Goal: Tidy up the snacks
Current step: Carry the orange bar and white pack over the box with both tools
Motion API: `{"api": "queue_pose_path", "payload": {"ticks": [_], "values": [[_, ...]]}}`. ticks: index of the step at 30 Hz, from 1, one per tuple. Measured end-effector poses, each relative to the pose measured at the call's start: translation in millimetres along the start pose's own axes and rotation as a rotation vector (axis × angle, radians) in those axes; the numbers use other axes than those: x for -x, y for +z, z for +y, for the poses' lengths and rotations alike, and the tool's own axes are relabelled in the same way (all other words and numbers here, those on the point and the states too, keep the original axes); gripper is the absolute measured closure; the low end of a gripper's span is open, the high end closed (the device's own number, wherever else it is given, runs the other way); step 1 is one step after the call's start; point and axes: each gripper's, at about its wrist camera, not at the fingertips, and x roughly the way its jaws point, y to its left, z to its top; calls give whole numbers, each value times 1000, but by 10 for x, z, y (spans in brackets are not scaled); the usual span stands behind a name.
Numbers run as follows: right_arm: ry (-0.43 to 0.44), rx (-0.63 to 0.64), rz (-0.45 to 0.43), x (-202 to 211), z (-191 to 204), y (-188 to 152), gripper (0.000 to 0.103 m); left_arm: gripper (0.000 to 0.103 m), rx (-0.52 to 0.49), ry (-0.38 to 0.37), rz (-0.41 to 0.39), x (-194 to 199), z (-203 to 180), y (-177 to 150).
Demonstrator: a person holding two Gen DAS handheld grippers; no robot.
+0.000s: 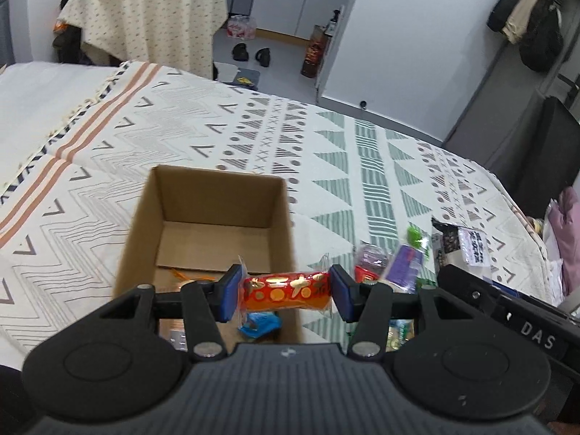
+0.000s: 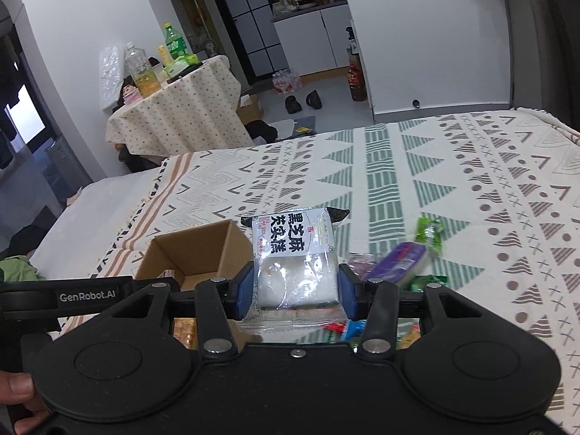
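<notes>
Left wrist view: left gripper clamps a red gold-patterned candy roll above the open brown cardboard box; right gripper grips a clear white cake packet over the patterned bed.

One cardboard box, one red roll candy, one white cake packet, two grippers.

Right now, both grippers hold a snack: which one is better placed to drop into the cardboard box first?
Left: its red-and-gold candy hangs above the cardboard box. The right gripper's rice cake packet sits beside it.
</notes>
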Motion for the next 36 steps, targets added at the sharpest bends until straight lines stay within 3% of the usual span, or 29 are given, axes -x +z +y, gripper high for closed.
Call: {"api": "queue_pose_path", "payload": {"ticks": [19,36], "values": [[23,70,21,-444,719,96,57,52,106,27,40,-351,853,195],[21,99,57,-739,1057,80,57,51,181,-30,70,-587,1176,266]]}}
